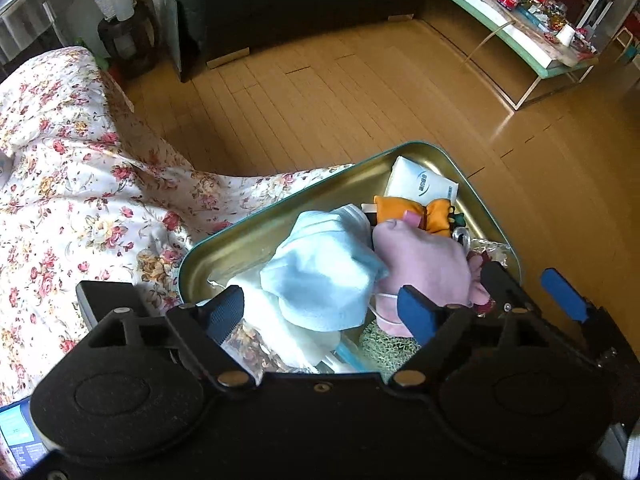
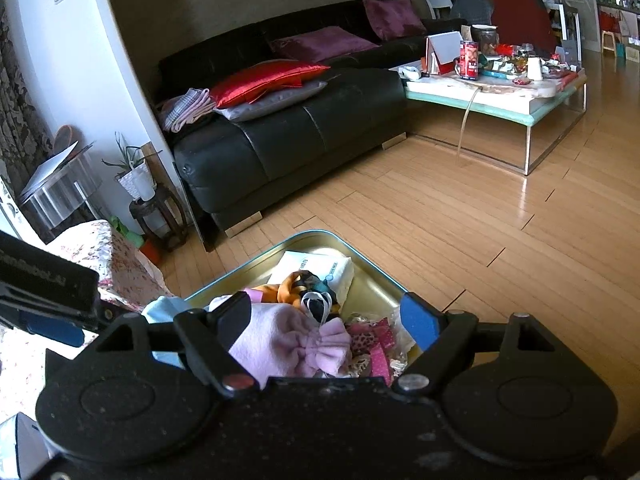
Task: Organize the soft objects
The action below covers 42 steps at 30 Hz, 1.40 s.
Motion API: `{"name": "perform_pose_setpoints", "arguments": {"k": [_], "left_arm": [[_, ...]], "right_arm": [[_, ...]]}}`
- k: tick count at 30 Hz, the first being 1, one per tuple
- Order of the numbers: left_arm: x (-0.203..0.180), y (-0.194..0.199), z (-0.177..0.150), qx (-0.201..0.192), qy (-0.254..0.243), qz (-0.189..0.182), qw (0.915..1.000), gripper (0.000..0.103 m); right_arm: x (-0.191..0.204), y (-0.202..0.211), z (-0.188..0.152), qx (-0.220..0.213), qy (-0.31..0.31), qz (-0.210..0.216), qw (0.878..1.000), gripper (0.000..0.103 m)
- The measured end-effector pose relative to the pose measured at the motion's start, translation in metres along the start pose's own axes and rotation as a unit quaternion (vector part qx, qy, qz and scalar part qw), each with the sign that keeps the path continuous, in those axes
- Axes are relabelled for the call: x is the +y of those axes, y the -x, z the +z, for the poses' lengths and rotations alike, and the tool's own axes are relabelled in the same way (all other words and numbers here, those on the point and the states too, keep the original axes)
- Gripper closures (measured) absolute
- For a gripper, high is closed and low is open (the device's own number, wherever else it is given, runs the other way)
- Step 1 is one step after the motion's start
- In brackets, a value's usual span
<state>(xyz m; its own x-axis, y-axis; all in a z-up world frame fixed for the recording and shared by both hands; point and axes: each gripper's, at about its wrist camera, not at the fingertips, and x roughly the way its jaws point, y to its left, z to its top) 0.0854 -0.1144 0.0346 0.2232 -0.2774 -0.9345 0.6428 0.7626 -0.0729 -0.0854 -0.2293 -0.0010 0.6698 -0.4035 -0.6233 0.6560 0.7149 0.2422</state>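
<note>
A gold metal tin (image 1: 224, 248) rests on the floral bedspread and holds soft items. In the left wrist view my left gripper (image 1: 320, 312) is open, its fingers on either side of a light blue cloth (image 1: 320, 264) lying in the tin. Beside the cloth lie a pink pouch (image 1: 424, 264), an orange plush (image 1: 412, 212) and a white packet (image 1: 424, 184). In the right wrist view my right gripper (image 2: 328, 328) is open above the tin (image 2: 372, 280), with the pink pouch (image 2: 288, 340) between its fingers. The right gripper's blue fingers (image 1: 564, 292) also show in the left wrist view.
The floral bedspread (image 1: 72, 184) spreads to the left. Wooden floor (image 2: 440, 216) lies beyond the tin. A black sofa (image 2: 288, 128) with cushions stands at the back, and a cluttered low table (image 2: 504, 92) at the right. A plant stand (image 2: 156, 208) is by the wall.
</note>
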Motion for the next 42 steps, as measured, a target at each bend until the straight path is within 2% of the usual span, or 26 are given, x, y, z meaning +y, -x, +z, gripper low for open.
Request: {"name": "perform_pose_setpoints", "arguments": {"k": [8, 18, 23, 27, 32, 42], "left_arm": [[0.006, 0.011, -0.01, -0.013, 0.011, 0.012, 0.9998, 0.023], [0.014, 0.028, -0.042, -0.041, 0.016, 0.057, 0.9974, 0.023], [0.022, 0.035, -0.058, -0.049, 0.033, 0.056, 0.9967, 0.023], [0.029, 0.04, -0.07, -0.055, 0.046, 0.055, 0.9959, 0.023], [0.035, 0.046, -0.09, -0.066, 0.053, 0.075, 0.9936, 0.023], [0.041, 0.047, -0.123, -0.071, 0.074, 0.087, 0.9909, 0.023]], "right_arm": [[0.002, 0.0, 0.0, 0.003, 0.008, 0.001, 1.0, 0.021], [0.008, -0.003, -0.002, 0.039, 0.041, 0.017, 0.998, 0.018], [0.009, 0.002, -0.003, 0.042, 0.055, 0.011, 0.998, 0.018], [0.014, 0.004, -0.006, 0.056, 0.075, 0.012, 0.996, 0.013], [0.021, 0.011, -0.014, 0.068, 0.093, 0.007, 0.993, 0.013], [0.038, 0.029, -0.031, 0.075, 0.151, -0.002, 0.986, 0.013]]}}
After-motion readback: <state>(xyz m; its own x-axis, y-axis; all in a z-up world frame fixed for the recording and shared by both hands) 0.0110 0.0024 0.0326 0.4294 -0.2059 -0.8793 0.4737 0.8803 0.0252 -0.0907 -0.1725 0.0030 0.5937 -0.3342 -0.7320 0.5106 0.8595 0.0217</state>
